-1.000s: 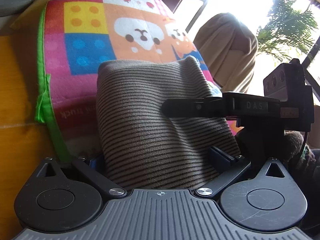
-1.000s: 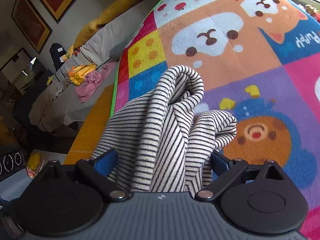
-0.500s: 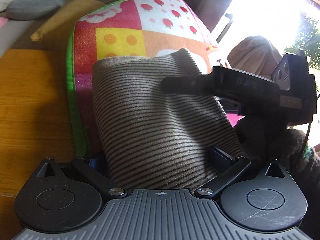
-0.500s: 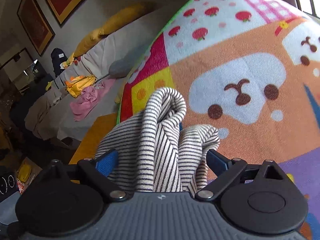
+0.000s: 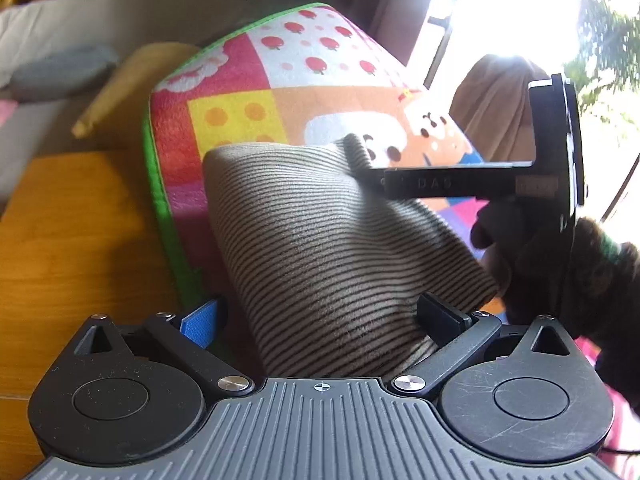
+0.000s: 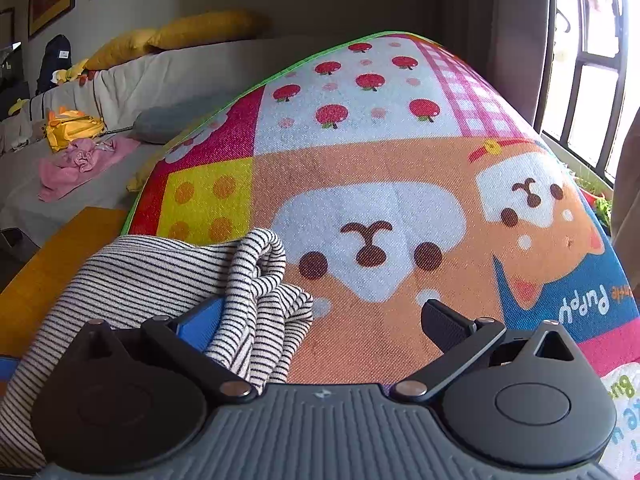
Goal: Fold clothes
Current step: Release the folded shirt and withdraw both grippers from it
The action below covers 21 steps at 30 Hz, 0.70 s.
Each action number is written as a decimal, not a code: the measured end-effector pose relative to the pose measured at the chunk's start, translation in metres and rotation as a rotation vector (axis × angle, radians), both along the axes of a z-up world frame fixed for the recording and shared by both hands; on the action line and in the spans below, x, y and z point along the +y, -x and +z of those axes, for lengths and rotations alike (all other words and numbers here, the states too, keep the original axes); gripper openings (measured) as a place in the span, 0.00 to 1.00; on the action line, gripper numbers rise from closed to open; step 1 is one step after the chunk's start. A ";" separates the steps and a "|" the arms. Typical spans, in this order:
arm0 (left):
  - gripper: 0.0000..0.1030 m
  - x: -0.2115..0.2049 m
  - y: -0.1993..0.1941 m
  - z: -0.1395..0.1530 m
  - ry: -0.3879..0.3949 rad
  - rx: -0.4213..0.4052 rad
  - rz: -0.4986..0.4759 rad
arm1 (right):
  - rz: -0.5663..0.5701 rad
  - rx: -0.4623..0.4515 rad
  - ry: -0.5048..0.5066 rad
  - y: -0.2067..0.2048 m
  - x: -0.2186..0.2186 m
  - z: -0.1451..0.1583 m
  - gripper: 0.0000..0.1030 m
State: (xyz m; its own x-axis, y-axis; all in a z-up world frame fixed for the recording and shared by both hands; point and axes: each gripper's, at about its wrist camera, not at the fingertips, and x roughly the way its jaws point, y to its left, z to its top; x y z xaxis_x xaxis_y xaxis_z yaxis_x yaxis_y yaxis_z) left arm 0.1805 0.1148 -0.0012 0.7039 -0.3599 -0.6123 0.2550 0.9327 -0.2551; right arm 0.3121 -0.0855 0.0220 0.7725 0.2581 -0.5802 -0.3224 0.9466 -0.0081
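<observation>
A cartoon play mat (image 6: pixel 380 184) is covering the floor. Your right hand-held gripper (image 6: pixel 320 320) has just been opening wide, the striped shirt (image 6: pixel 168 276) lying loose near the mat's left edge. Your left hand-held gripper (image 5: pixel 320 316) is gaping around the shirt (image 5: pixel 320 248).

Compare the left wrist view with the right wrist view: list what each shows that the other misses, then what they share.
Only the left wrist view shows the right gripper from outside, a gloved hand holding it, a brown draped cloth by the window, and greenery outside.

Only the right wrist view shows the pink cloth and yellow cloth on the grey sofa, framed pictures on the wall, and the right gripper's fingers wide apart, just opened, with fabric bunched against the blue one.

Both show the striped garment lying on the cartoon play mat, the wooden floor and yellow cushions.
</observation>
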 end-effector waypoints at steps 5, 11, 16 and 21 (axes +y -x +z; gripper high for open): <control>1.00 0.002 -0.004 -0.004 -0.003 0.014 0.003 | -0.020 -0.030 0.011 0.006 0.006 0.008 1.00; 1.00 0.002 -0.007 -0.007 0.003 0.021 0.006 | -0.016 -0.059 0.089 0.017 0.013 -0.002 1.00; 1.00 0.007 0.000 -0.007 0.009 0.019 0.017 | 0.071 -0.033 -0.018 0.061 -0.011 0.007 1.00; 1.00 0.004 0.009 -0.009 0.020 0.032 0.033 | 0.074 -0.015 0.028 0.099 -0.027 -0.006 1.00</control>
